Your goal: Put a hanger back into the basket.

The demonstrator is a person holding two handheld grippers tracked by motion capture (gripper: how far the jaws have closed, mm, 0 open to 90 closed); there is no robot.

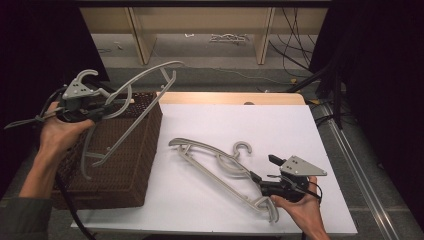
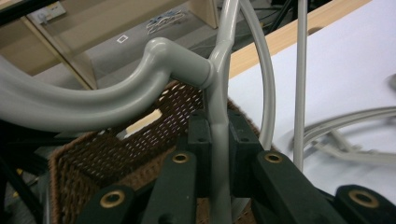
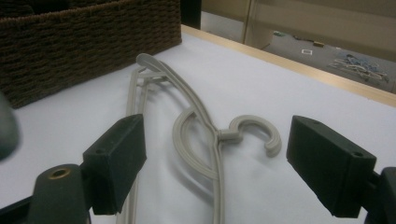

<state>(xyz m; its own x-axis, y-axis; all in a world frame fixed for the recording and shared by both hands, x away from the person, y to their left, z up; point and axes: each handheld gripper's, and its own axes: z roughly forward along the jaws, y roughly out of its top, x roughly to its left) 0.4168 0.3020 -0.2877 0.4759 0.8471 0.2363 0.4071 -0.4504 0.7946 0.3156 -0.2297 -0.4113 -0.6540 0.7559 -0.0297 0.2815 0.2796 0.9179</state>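
My left gripper (image 1: 102, 111) is shut on the neck of a grey plastic hanger (image 1: 135, 85), which it holds tilted above the brown wicker basket (image 1: 125, 165) at the table's left. In the left gripper view both jaws clamp the hanger's (image 2: 93, 107) thin stem, with the basket (image 2: 93, 158) below. A second grey hanger (image 1: 215, 155) lies flat on the white table (image 1: 240, 120). My right gripper (image 1: 265, 169) stands open at its near end. In the right gripper view that hanger (image 3: 196, 116) lies between the wide-apart jaws of the right gripper (image 3: 215, 163), which do not touch it.
The basket (image 3: 70, 42) takes up the table's left side. A wooden strip (image 1: 225, 97) edges the far side of the table. Beyond it stand wooden shelf legs (image 1: 262, 35), and cables (image 1: 295, 50) lie on the floor at the right.
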